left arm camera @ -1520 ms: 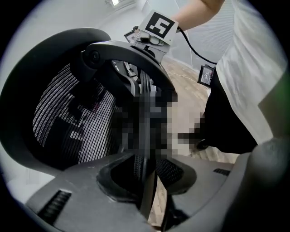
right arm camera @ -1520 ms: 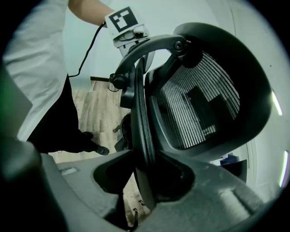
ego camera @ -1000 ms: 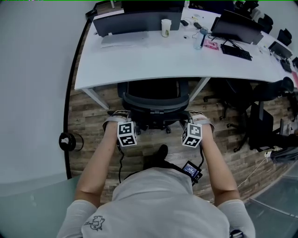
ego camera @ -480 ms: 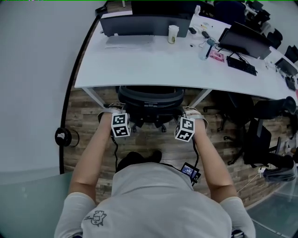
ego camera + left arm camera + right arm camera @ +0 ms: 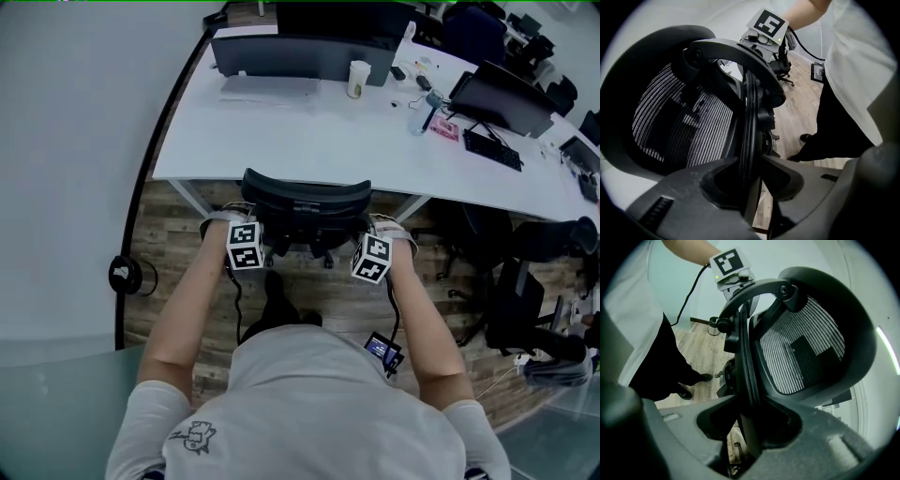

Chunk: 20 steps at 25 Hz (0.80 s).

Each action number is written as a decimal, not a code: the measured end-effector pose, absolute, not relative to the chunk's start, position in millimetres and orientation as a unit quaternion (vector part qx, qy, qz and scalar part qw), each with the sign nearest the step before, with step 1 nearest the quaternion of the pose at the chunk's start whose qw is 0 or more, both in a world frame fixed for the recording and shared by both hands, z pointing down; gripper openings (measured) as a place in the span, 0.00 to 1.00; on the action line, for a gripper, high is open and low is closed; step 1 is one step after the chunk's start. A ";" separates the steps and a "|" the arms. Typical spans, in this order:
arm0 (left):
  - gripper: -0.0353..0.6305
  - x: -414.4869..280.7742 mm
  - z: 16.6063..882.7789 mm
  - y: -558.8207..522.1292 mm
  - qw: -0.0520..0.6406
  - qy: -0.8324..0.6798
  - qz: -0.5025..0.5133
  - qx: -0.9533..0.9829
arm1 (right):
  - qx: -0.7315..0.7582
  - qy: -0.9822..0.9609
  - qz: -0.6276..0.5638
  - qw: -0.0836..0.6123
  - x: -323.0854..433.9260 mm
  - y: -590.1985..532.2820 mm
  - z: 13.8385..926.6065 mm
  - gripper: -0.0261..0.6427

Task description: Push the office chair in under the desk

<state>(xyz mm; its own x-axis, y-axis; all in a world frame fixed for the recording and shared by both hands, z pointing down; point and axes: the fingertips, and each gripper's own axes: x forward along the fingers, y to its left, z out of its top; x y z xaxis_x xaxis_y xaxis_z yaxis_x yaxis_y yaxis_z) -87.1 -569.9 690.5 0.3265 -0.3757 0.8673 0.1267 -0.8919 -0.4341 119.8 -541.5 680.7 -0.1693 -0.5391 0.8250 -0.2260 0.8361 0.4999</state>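
The black mesh-backed office chair [image 5: 305,194] stands at the near edge of the white desk [image 5: 281,131], its seat hidden beneath the top. My left gripper [image 5: 240,217] clamps the left side of the backrest frame [image 5: 751,108]. In the left gripper view the rim sits pressed between both pads of that gripper [image 5: 751,174]. My right gripper [image 5: 375,225] holds the frame's right side. In the right gripper view the rim [image 5: 743,357] is pinched between the jaws of that gripper [image 5: 751,420]. Each gripper view shows the other gripper's marker cube beyond the chair.
On the desk are two monitors [image 5: 309,47], a paper cup [image 5: 357,79], a bottle [image 5: 430,111] and a keyboard [image 5: 490,150]. Other black chairs [image 5: 525,300] stand to the right. A round black object [image 5: 123,275] sits on the wood floor by the left wall. My feet are just behind the chair.
The chair has rolled forward toward the desk with both grippers still on its backrest. Its seat and base have gone under the desk top.
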 end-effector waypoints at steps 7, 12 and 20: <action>0.24 -88.5 690.3 -597.7 0.219 0.075 -0.574 -0.786 | 0.257 -0.752 -0.127 0.594 118.1 -568.9 679.7 0.26; 0.24 -92.1 689.6 -614.4 0.224 0.074 -0.572 -0.785 | 0.261 -0.750 -0.125 0.595 114.2 -583.7 680.0 0.26; 0.24 -91.5 689.5 -629.3 0.227 0.072 -0.570 -0.786 | 0.258 -0.750 -0.126 0.596 115.0 -597.6 681.2 0.26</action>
<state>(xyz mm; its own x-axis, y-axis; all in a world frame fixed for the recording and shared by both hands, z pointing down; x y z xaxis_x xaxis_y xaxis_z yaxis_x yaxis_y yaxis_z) -91.5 -629.3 689.5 0.3403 -0.3724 0.8634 0.1460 -0.8862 -0.4398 115.0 -597.6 681.2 -0.1568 -0.5367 0.8291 -0.2365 0.8355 0.4961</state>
